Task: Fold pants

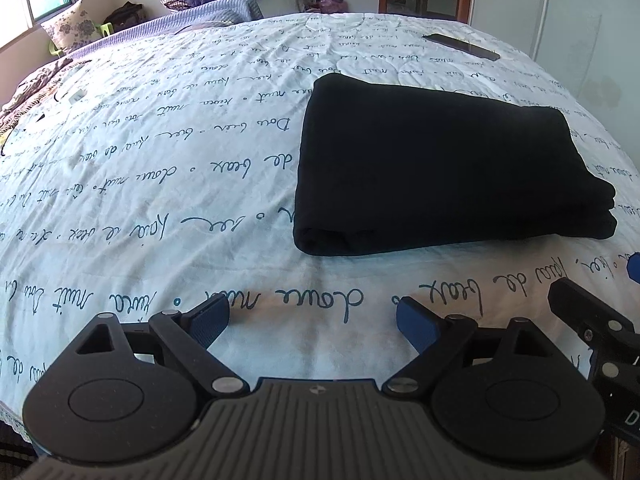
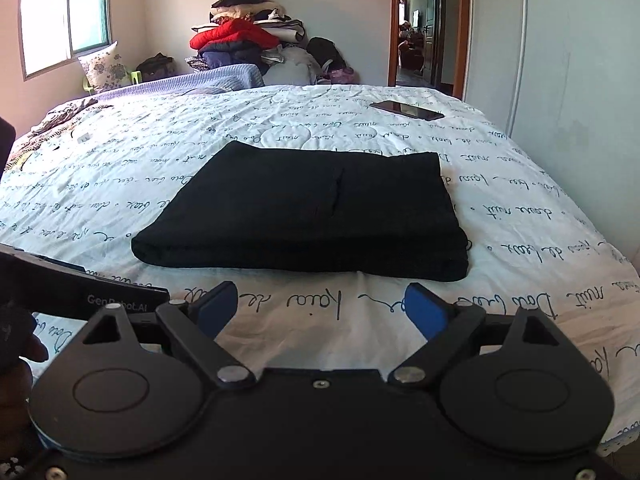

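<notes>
Pants lie on the bedspread as a compact black rectangle, several layers thick, with the stacked edges visible at the corner nearest the wardrobe side. In the right wrist view the bundle sits squarely ahead of the right gripper, with a strip of bare printed cloth between the fingertips and the near edge of the pants. In the left wrist view the same bundle lies ahead and off to the right of the left gripper, likewise apart from it.

Both claws stand with fingers spread wide and nothing between the blue pads; neither touches the garment. Part of the right gripper's body shows at the right margin of the left wrist view, just beside the left unit.

Phone rests beyond the pants, toward the doorway, well apart from them. Pile of clothing sits past the far edge of the bed, behind the pants.

Assessment: folding appears complete or very nearly so. No loose leg or waistband trails from the rectangle, and the top face looks flat save for one shallow crease. Remaining work, if any, would be limited to smoothing that crease or squaring the layered edge.
</notes>
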